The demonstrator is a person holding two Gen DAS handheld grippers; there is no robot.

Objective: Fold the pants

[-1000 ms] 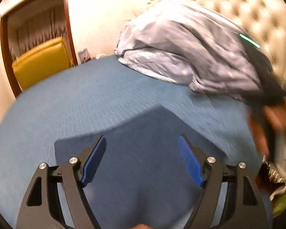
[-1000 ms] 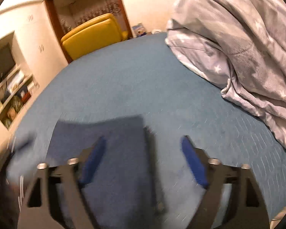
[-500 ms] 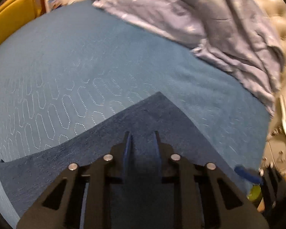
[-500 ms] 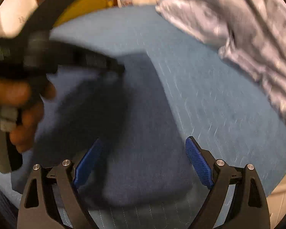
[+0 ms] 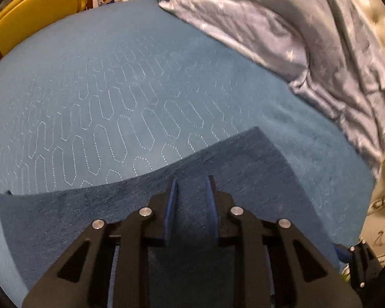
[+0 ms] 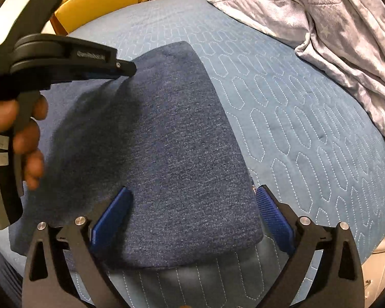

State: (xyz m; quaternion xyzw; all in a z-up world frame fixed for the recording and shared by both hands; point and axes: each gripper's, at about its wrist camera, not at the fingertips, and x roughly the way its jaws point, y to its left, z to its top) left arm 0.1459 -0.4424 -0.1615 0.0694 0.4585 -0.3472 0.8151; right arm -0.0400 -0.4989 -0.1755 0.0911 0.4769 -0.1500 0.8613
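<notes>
The dark blue pants [image 6: 172,138] lie folded flat on the blue quilted bed cover [image 6: 308,133]. My left gripper [image 5: 192,182] is nearly shut, its blue pads a narrow gap apart, pressed down on the pants [image 5: 243,164]; no cloth is seen pinched between them. It also shows in the right wrist view [image 6: 125,69], resting on the far left part of the pants, with a hand holding it. My right gripper [image 6: 192,195] is open and hovers over the near folded edge of the pants.
A rumpled grey star-print duvet [image 5: 308,33] is heaped at the far right of the bed. A yellow chair [image 5: 36,7] stands beyond the far left edge. The bed's right edge [image 5: 367,205] drops off to a white tufted headboard [image 5: 382,20].
My left gripper went from wide open to nearly shut and came down onto the pants. My right gripper moved over the near folded edge and stayed open.
</notes>
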